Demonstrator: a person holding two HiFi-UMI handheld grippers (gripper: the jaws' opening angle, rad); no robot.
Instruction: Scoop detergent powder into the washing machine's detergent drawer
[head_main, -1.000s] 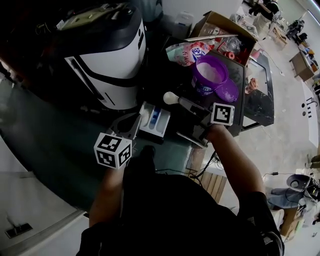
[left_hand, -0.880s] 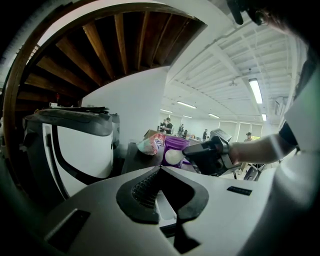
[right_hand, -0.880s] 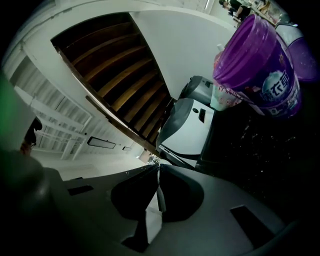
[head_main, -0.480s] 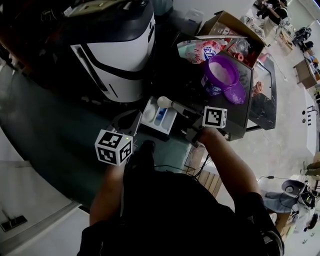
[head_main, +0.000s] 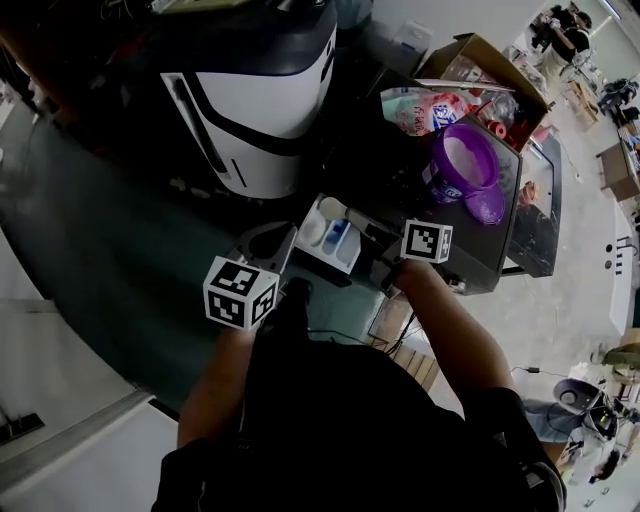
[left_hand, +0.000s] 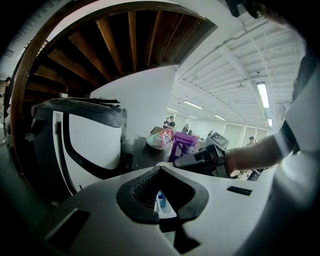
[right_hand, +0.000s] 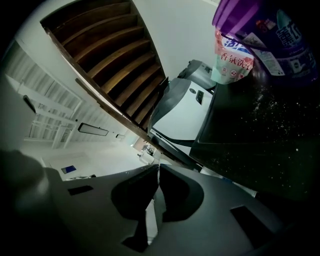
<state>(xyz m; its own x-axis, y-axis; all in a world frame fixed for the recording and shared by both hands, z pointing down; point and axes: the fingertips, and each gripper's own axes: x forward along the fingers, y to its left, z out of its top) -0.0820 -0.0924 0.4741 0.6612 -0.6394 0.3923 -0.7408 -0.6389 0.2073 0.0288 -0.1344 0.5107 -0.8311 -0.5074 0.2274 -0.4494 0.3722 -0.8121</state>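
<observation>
Right gripper (right_hand: 156, 167), pinching the handle of a white scoop (head_main: 333, 209), holds the bowl over the far edge of the open detergent drawer (head_main: 312, 238) beside the washing machine (head_main: 270, 90). Left gripper (left_hand: 160, 168), jaws pressed together, sits at the drawer's left edge. The purple powder tub (head_main: 445, 185) stands well clear.

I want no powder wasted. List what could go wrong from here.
1. The scoop in the right gripper hovers at the edge of the detergent drawer; tipping it off-centre may spill powder outside the compartments.
2. The purple tub stands open near the right arm; a swing back could knock it.
</observation>
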